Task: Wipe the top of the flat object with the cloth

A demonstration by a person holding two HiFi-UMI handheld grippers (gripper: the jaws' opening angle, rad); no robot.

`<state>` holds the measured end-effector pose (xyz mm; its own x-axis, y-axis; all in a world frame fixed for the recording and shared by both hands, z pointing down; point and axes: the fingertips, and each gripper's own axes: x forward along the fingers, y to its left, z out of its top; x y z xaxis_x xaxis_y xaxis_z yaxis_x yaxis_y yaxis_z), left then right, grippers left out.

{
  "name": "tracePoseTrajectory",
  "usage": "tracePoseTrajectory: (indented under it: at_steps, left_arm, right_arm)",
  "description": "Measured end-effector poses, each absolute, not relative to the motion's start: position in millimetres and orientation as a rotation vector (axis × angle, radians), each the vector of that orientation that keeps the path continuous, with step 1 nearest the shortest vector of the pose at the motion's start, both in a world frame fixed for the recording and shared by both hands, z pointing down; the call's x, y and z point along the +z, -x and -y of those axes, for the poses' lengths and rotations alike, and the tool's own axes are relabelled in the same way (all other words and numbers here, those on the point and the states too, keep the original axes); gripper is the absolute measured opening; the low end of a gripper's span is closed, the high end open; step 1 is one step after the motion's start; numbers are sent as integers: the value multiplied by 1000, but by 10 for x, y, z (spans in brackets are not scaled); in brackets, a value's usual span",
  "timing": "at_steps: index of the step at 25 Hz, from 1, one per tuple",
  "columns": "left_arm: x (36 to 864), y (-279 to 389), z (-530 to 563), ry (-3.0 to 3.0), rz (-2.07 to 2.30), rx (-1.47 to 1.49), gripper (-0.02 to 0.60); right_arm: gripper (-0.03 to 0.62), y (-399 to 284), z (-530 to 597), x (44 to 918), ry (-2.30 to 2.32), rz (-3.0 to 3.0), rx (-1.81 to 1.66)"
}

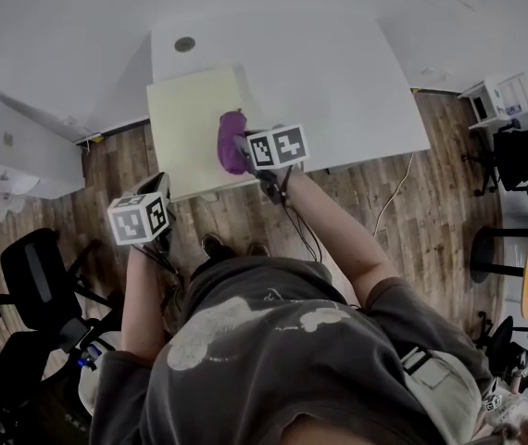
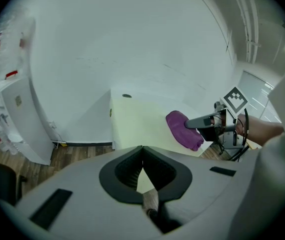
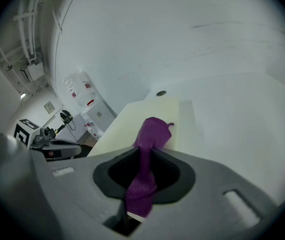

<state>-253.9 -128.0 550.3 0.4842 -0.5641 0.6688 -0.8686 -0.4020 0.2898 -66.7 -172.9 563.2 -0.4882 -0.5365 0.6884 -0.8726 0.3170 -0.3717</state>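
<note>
On the white table, along its near-left edge, lay the flat object — a thin, pale-yellow rectangular board with a matte, even face. The cloth, a soft purple fabric bunched into a rounded wad, sat on the board's right part, close to its near edge. The right gripper was clamped on it. In the right gripper view a strip of the weave ran back between the closed jaws, while the bulk of the wad bulged ahead of the tips onto the board. Gripping it by the tail likely left a padded front to drag across the surface and kept the hard jaws off the board. The left gripper hung off the table over the wooden floor, its jaws drawn together on nothing — probably parked clear of the stroke. By my reading the wiping was under way, with most of the board lying to the cloth's left and beyond it.
</note>
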Motion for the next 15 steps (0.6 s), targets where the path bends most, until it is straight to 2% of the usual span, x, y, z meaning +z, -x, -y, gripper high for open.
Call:
tracePoseTrajectory:
  at_steps: [8, 15]
  left_arm:
    - [5433, 2671, 1362, -2073, 1283, 580, -3]
    - [5270, 2742, 1446, -2096, 1349, 536, 2]
  right_arm:
    - [66, 391, 1694, 5585, -1322, 2124, 1037]
    - [66, 743, 1669, 5231, -1243, 2266, 1002]
